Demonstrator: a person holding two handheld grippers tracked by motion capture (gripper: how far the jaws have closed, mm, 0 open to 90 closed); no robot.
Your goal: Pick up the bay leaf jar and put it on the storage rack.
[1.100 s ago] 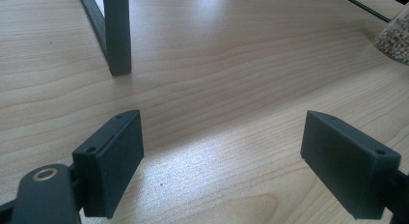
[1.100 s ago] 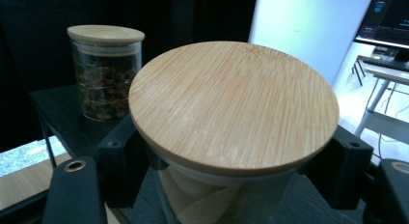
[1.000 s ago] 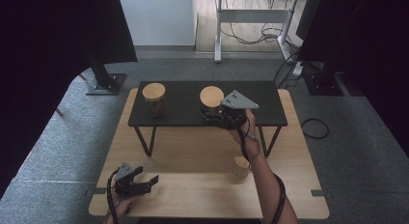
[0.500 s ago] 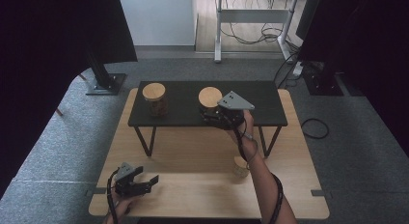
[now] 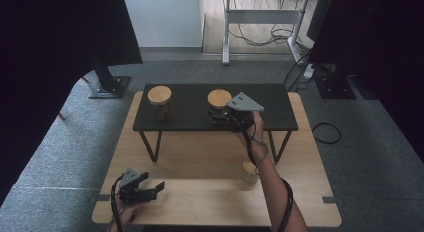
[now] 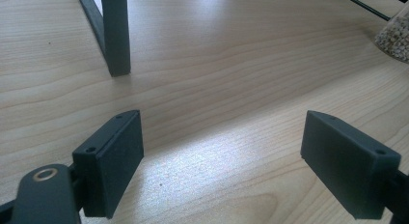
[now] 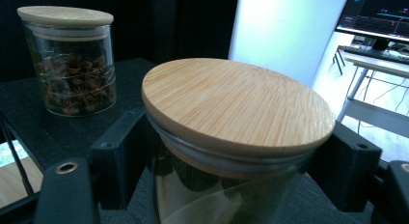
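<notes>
A glass jar with a bamboo lid (image 5: 219, 98) (image 7: 236, 103) stands on the black raised shelf (image 5: 272, 104). My right gripper (image 5: 216, 117) (image 7: 231, 171) reaches in from the right with one jaw on each side of the jar's glass body. Its jaws have just been opening and stand a little off the glass, the jar still between them. Low at the front left of the wooden table (image 5: 200, 157), my left gripper (image 5: 159, 188) (image 6: 222, 156) is open wide with nothing between its pads.
A second lidded jar (image 5: 160, 99) (image 7: 72, 64) holding star anise stands at the shelf's left end. A small jar of pale grains (image 5: 248, 172) (image 6: 393, 35) sits on the wooden table by the right forearm. A black shelf leg (image 6: 115, 35) rises ahead of the left gripper.
</notes>
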